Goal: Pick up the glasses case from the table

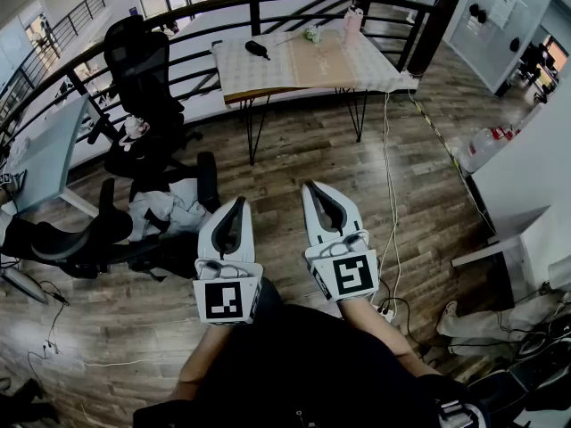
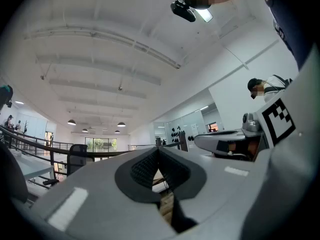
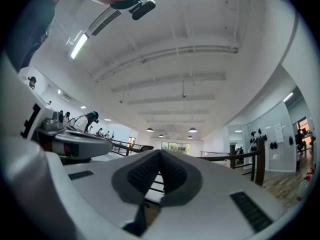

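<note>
Left gripper [image 1: 237,205]: jaws together, nothing between.
Right gripper [image 1: 310,188]: same, empty.
Glasses case [image 1: 257,49]: dark oblong, probably it, lying on far table [image 1: 268,77], well apart from both grippers.
Progress: nothing done yet; approach, grasp and lift all remain.

No words or numbers can be read. Only black-and-white square marks [image 1: 222,300] are seen on the left tool [image 1: 239,203] and the right tool [image 1: 310,187]. The paper [image 1: 502,7] on the wall at the upper right is too small to be read.

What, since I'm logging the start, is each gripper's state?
Left gripper: closed, empty.
Right gripper: closed, empty.
</note>
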`<state>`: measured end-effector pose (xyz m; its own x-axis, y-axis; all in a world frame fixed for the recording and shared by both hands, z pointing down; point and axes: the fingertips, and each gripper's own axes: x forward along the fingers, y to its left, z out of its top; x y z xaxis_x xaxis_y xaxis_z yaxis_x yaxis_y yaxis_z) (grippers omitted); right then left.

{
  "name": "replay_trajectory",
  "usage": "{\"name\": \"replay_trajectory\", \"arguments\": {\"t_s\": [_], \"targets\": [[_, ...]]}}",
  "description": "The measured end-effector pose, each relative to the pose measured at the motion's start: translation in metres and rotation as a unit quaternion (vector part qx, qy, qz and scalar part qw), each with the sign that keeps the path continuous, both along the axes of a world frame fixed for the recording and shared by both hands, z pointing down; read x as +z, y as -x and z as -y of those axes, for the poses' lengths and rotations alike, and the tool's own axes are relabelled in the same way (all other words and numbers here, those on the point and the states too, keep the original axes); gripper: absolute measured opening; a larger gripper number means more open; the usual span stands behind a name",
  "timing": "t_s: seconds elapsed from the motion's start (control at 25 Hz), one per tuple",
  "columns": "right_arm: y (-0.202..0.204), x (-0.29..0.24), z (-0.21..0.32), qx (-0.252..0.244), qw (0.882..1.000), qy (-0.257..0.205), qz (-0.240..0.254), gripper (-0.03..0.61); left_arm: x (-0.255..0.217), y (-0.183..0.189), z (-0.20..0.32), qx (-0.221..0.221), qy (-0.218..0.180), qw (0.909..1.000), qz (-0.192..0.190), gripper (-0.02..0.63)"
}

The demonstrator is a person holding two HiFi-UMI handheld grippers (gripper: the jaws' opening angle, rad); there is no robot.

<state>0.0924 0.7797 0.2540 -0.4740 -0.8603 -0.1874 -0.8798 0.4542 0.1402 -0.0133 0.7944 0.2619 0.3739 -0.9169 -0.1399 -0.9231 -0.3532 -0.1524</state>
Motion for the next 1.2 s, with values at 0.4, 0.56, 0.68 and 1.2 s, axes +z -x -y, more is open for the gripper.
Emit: {"name": "replay_trajectory", "arguments": {"t_s": [0.4, 0.56, 0.68, 1.2], "targets": [[0.009, 0.012, 0.059, -0.021, 1.000, 0.007, 0.010, 0.011, 0.010, 0.002, 0.061, 0.006, 0.003, 0.9998, -0.018, 0.012], [0.029, 0.013, 0.117, -0.041, 0.999, 0.001, -0.002, 0.011, 0.014, 0.012, 0.118, 0.007, 0.016, 0.9995, -0.028, 0.012], [0.039, 0.011, 0.165, -0.051, 0.999, -0.002, -0.010, 0.011, 0.015, 0.022, 0.171, 0.007, 0.008, 0.9998, -0.020, 0.012], [0.063, 0.018, 0.380, -0.015, 1.000, 0.021, 0.004, 0.081, 0.013, 0.056, 0.394, 0.032, 0.028, 0.9990, -0.013, 0.012]]}}
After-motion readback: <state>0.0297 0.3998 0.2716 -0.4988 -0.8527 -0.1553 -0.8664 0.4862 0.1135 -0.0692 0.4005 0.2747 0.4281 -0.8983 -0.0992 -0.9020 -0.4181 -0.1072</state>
